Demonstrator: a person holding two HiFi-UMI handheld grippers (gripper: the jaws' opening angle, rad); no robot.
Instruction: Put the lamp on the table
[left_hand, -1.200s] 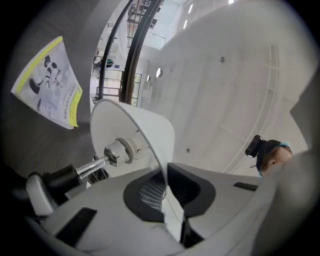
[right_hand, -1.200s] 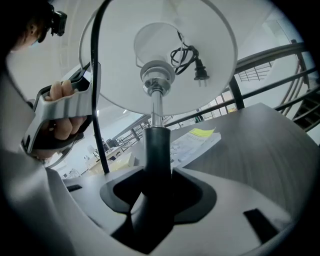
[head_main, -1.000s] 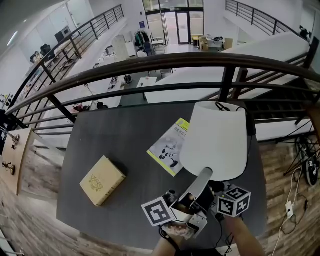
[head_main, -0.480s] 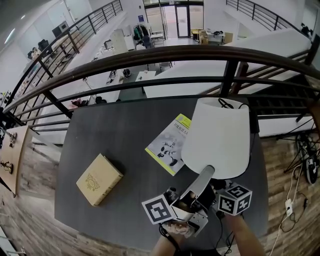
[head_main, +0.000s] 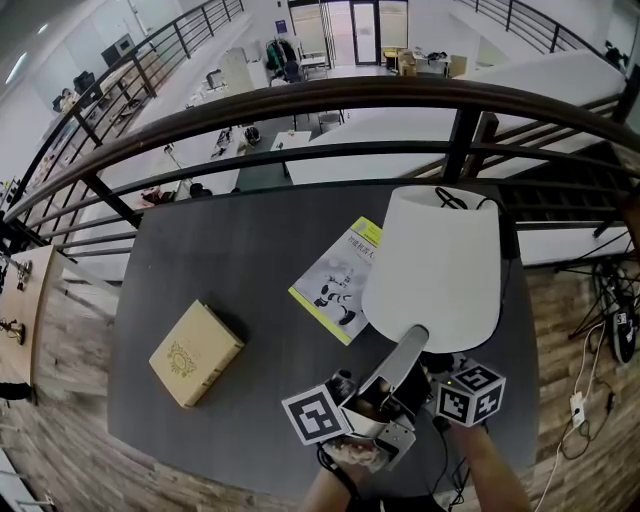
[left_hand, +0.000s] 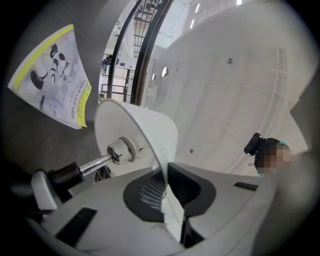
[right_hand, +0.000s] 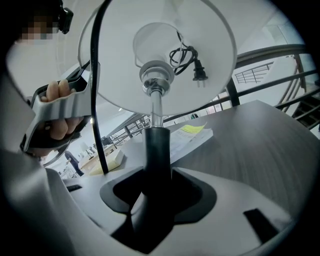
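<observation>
The right claw (right_hand: 156, 200) is clamping the lamp (head_main: 435, 265) by its stem (right_hand: 156, 145), which is leaning away over the table (head_main: 220, 260), while the left claw (left_hand: 167, 202), jaws just easing apart, is pinching the shade (left_hand: 145, 125) by its rim.

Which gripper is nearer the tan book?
Left. The left gripper, jaws just easing open on the lampshade rim, sits on the tan book's side; the right gripper, clamped on the lamp stem, is beyond it.

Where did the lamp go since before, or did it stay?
Cannot tell. The lamp sits against the booklet edge just as before; only the whole view shifted.
</observation>
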